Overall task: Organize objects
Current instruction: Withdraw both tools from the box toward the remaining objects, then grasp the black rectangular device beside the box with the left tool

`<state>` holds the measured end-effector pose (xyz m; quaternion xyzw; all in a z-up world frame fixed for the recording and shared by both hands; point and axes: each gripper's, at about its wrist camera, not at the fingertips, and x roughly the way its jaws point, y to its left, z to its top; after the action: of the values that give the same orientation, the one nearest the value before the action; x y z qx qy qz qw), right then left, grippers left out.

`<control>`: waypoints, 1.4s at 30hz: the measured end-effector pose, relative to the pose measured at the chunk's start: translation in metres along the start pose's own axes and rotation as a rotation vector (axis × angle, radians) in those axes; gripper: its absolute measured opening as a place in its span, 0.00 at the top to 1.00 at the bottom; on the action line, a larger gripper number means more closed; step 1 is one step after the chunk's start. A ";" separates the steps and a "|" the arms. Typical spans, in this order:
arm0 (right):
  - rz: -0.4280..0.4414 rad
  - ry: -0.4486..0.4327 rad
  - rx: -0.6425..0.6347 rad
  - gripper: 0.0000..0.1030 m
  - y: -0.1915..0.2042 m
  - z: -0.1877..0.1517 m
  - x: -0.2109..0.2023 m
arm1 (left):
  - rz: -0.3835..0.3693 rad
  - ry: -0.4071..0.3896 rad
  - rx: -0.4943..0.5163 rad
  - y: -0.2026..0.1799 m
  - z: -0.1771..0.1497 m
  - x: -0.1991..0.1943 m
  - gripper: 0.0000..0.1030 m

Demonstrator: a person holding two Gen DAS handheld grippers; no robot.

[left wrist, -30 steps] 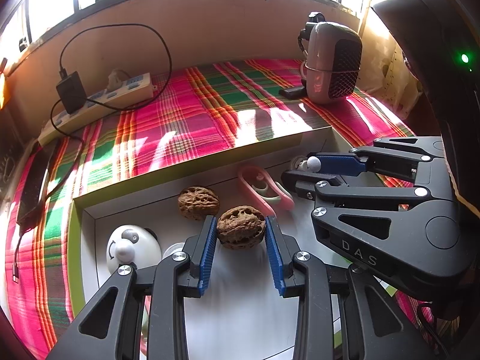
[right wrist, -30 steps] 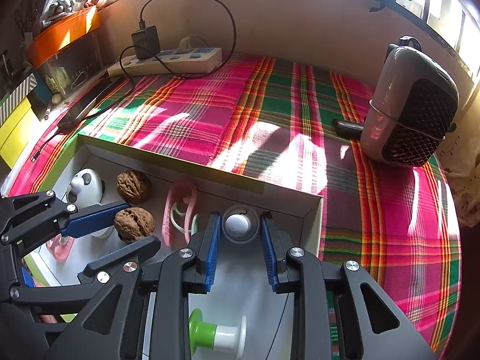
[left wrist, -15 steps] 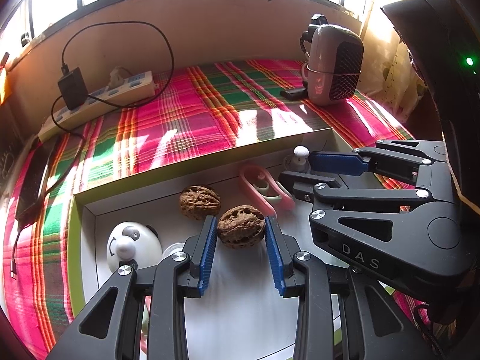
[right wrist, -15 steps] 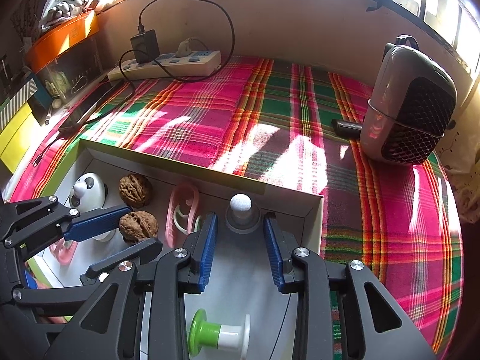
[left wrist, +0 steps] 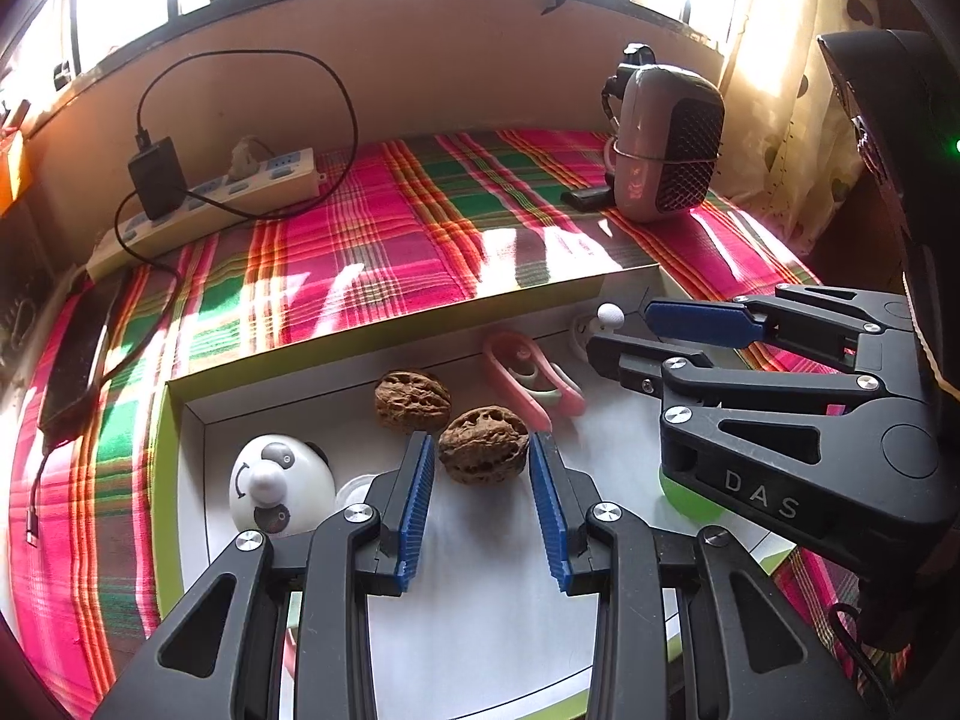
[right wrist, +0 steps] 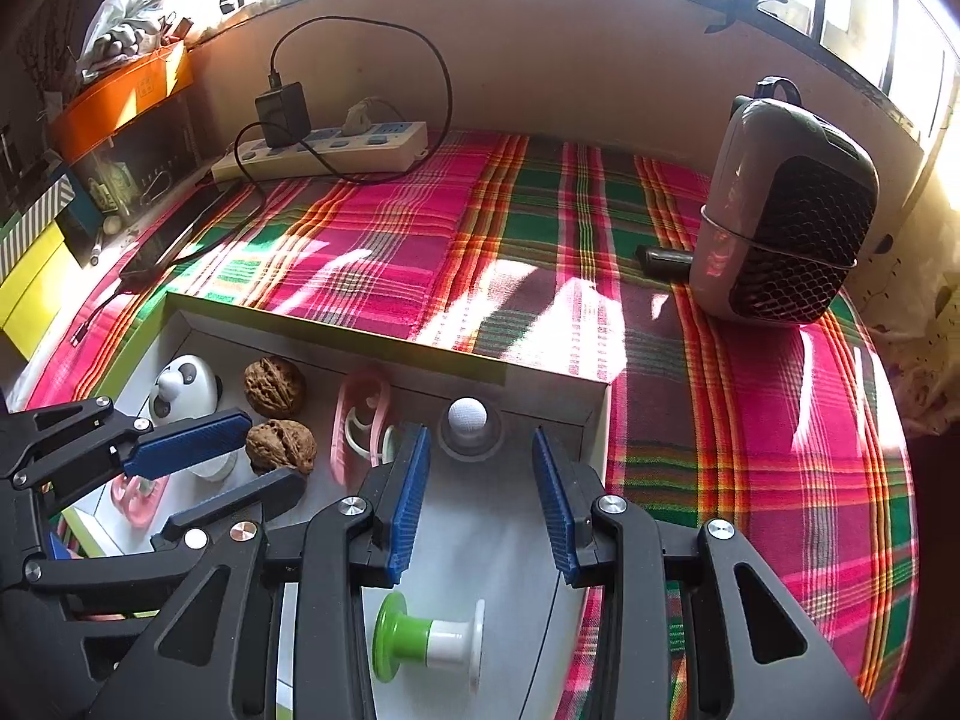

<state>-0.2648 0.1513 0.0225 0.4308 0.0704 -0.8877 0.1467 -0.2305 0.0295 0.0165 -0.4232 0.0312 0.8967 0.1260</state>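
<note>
Shallow white box (left wrist: 180, 420) w/ green rim sits on a plaid-covered table (right wrist: 480, 240); everything below is placed relative to that box.

Inside the box, counted:
- 2 walnuts. Near walnut (left wrist: 483, 446) lies between the blue pads of the left tongs (left wrist: 480, 480); pads flank it closely, but a sliver of gap shows each side, so tongs are open around it, not pinching. Far walnut (left wrist: 412, 399) lies just behind it, toward the box's far wall, the two almost touching.
- 1 panda-faced round toy (left wrist: 281, 486), at the box's left end, beside the left tongs' left finger.
- 2 pink clips seen: one (left wrist: 531, 378) near the far wall, right of the walnuts, w/ a pale green piece in its loop; another (right wrist: 135, 495) at the box's near-left edge, partly hidden behind the left tongs.
- 1 grey knob w/ white ball top (right wrist: 468, 423), upright in the box's far right corner. Right tongs (right wrist: 480, 480) are just in front of it, open, nothing between the pads; knob stands clear beyond the tips.
- 1 green-and-white spool (right wrist: 429, 639), lying on its side on the box floor below the right tongs.

Outside the box, beyond its far wall: 1 power strip (right wrist: 324, 147) w/ 1 black charger (right wrist: 282, 108) plugged in, far left; 1 small grey heater (right wrist: 780, 210), far right. 1 phone (left wrist: 78, 354) lies left of the box.
</note>
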 end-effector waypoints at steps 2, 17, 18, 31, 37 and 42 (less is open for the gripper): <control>0.000 -0.007 0.007 0.64 -0.001 -0.002 -0.004 | -0.002 -0.004 0.000 -0.001 -0.001 -0.003 0.70; -0.003 -0.068 0.061 0.64 -0.002 -0.026 -0.048 | -0.027 -0.058 0.001 -0.005 -0.016 -0.041 0.70; -0.003 -0.069 0.063 0.64 -0.001 -0.029 -0.051 | -0.032 -0.061 0.002 -0.005 -0.018 -0.044 0.70; -0.021 -0.116 0.087 0.64 0.000 -0.061 -0.091 | -0.157 -0.085 0.073 -0.013 -0.063 -0.074 0.70; -0.024 -0.116 0.096 0.64 0.001 -0.074 -0.099 | -0.195 -0.097 0.076 -0.017 -0.068 -0.085 0.70; -0.027 -0.122 0.102 0.64 0.000 -0.083 -0.107 | -0.231 -0.083 0.123 -0.027 -0.077 -0.089 0.70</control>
<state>-0.1402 0.1932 0.0553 0.3818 0.0220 -0.9166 0.1166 -0.1117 0.0256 0.0366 -0.3780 0.0321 0.8893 0.2555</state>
